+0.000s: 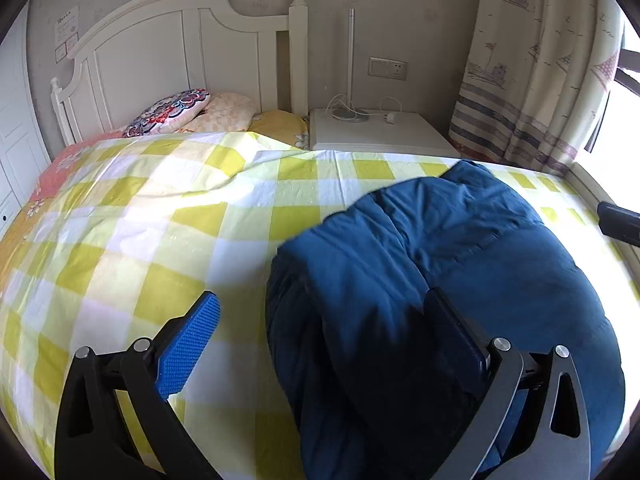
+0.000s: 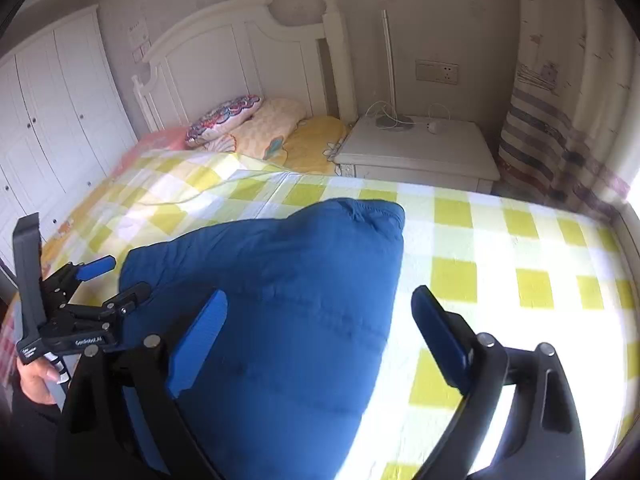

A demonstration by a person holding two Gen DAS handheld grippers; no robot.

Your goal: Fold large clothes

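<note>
A blue padded jacket (image 1: 460, 280) lies bunched and partly folded on the bed (image 1: 160, 220), over its yellow-and-white checked sheet. In the left wrist view it fills the area from 3 to 6 o'clock; in the right wrist view it sits at centre, running down to 6 o'clock.

The left tool (image 1: 320, 316) is released, its 2 fingers spread wide: the blue-padded finger (image 1: 190, 346) hangs over bare sheet just beside the jacket's edge, while the other is over the dark fold of the fabric. The right tool (image 2: 320, 308) is also released, its fingers wide apart; the left one is over the jacket, the right one over the sheet, and the jacket's edge runs between them. I cannot tell whether either tool touches the cloth.

At 12 o'clock stand a white headboard (image 1: 180, 52) and pillows (image 1: 172, 112). A white nightstand (image 1: 380, 132) carries a slim lamp (image 1: 351, 60) and cables. A patterned curtain (image 1: 540, 64) hangs at 2 o'clock.
</note>
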